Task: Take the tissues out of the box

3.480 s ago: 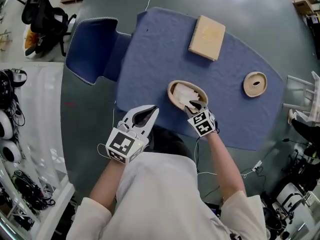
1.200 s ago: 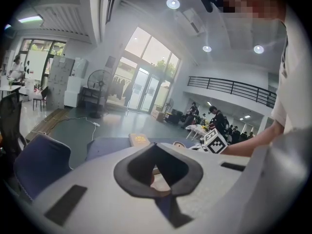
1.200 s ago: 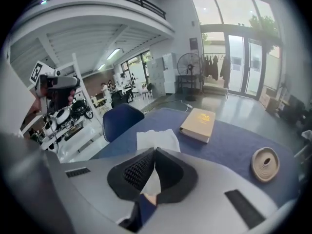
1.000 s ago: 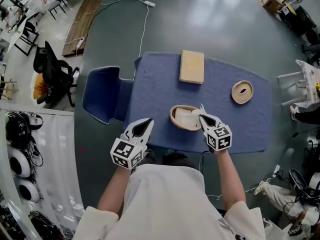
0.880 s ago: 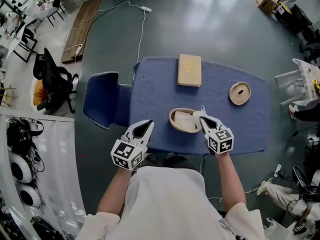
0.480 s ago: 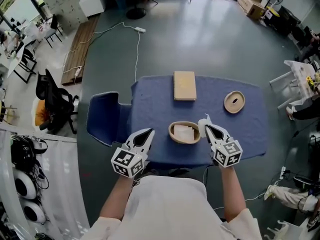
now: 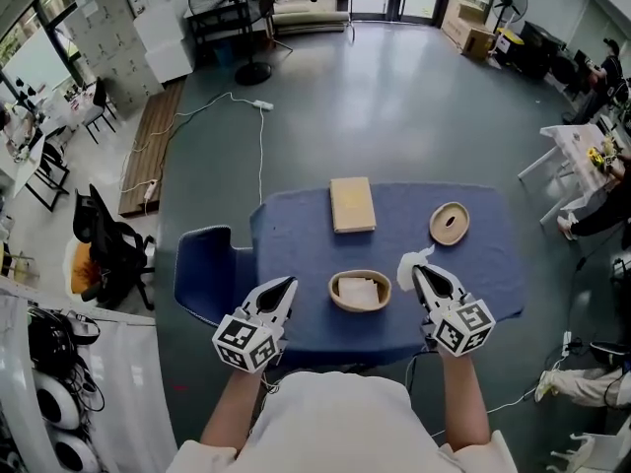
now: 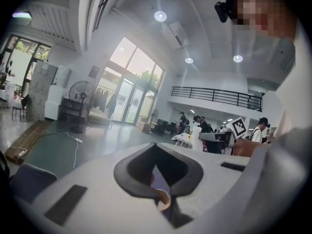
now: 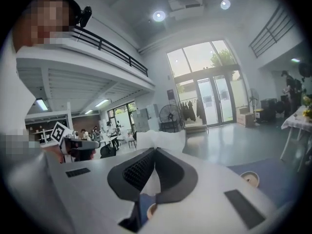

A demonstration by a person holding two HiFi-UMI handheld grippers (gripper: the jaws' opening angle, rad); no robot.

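An oval wooden tissue box stands open on the blue table, with white tissues lying inside it. My right gripper hovers to the right of the box, shut on a white tissue that sticks out past its tips. In the right gripper view the tissue bunches above the closed jaws of that gripper. My left gripper hangs left of the box, shut and holding nothing. In its own view the left gripper has its tips together.
The oval lid lies at the table's far right. A flat rectangular wooden box sits at the far middle. A blue chair stands against the table's left side. A cable runs over the grey floor beyond.
Both grippers have risen, the right one more, and it has carried the tissue up and off to the right of the box. The table looks smaller and farther below.
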